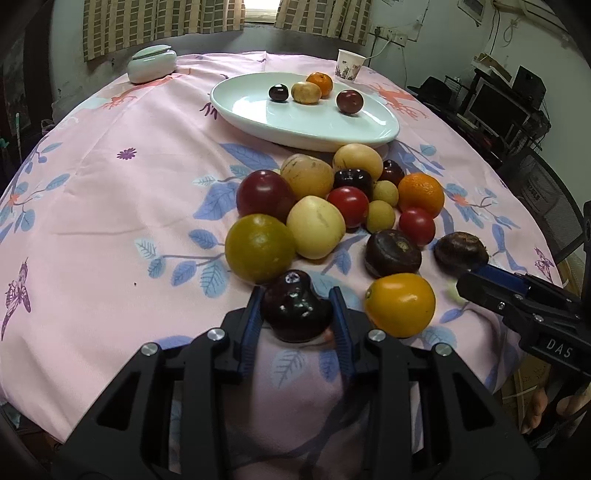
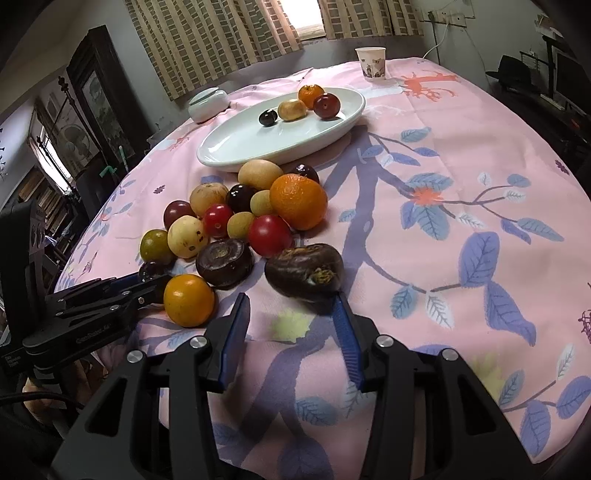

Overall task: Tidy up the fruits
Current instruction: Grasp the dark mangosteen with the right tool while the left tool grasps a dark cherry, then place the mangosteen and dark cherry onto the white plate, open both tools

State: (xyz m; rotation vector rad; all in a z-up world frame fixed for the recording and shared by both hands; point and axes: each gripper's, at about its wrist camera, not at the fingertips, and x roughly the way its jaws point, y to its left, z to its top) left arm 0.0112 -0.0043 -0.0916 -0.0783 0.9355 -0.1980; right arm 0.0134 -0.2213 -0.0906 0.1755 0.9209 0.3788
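Four fruits [image 1: 312, 92] lie on one plate [image 1: 251, 110].

Dim window light, fisheye-warped edges

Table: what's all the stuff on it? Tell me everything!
Cloth: one, pink with blue leaves, covering the table.
Plate: one, pale white, far middle.
Plate fruit: four, near-black, tan, orange and dark red, on the plate.
Pile: fifteen fruits, red, tan, orange, yellow, green and dark brown, on the cloth in front of the plate.
Dark fruit: one, near-black, near edge, in the left tool.
Cup: one, white with a picture, behind the plate.
Jar: one, white, lidded, far left.
Curtains: tan checks, at the window.
Left tool: black, blue pads, shut on the dark fruit.
Right tool: black, blue pads, open, just short of the pile.
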